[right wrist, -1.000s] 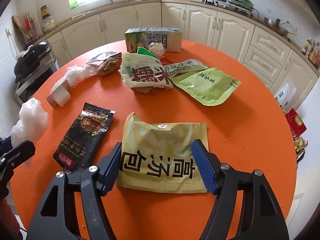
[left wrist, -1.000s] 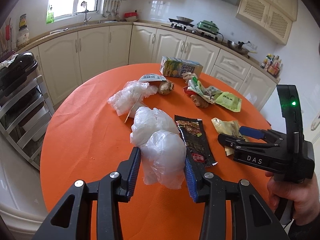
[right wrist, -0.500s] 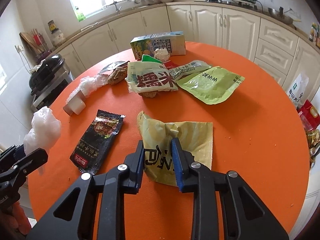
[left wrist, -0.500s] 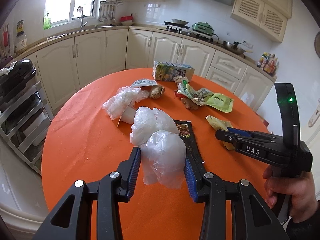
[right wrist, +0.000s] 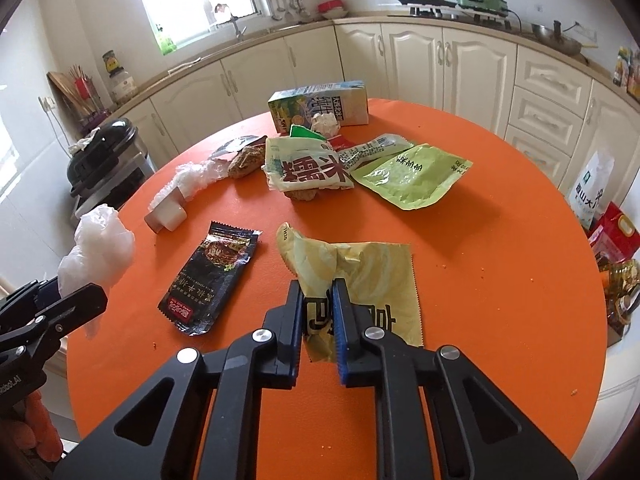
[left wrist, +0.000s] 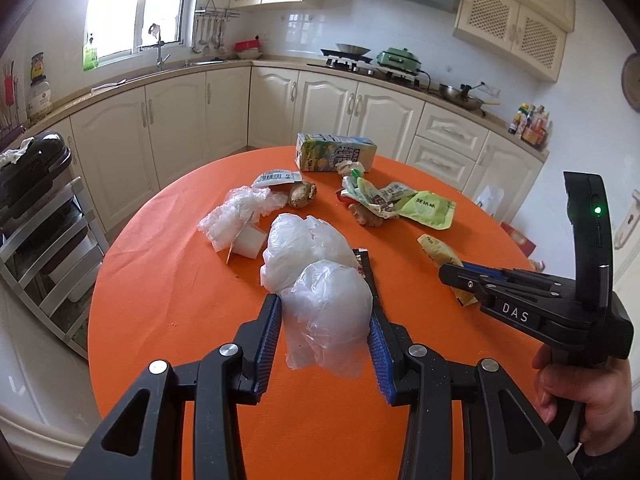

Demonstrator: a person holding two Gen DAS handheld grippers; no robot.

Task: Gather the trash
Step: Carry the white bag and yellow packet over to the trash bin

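Left gripper (left wrist: 325, 336): we clamp a white plastic bag (left wrist: 320, 280).
Right gripper (right wrist: 318, 320): we pinch the yellow wrapper (right wrist: 360, 272), near table (right wrist: 500, 240) edge.

"DAS" in white on the right gripper (left wrist: 516, 314) body, "糯米" upside down — white rice bag (right wrist: 310, 170)
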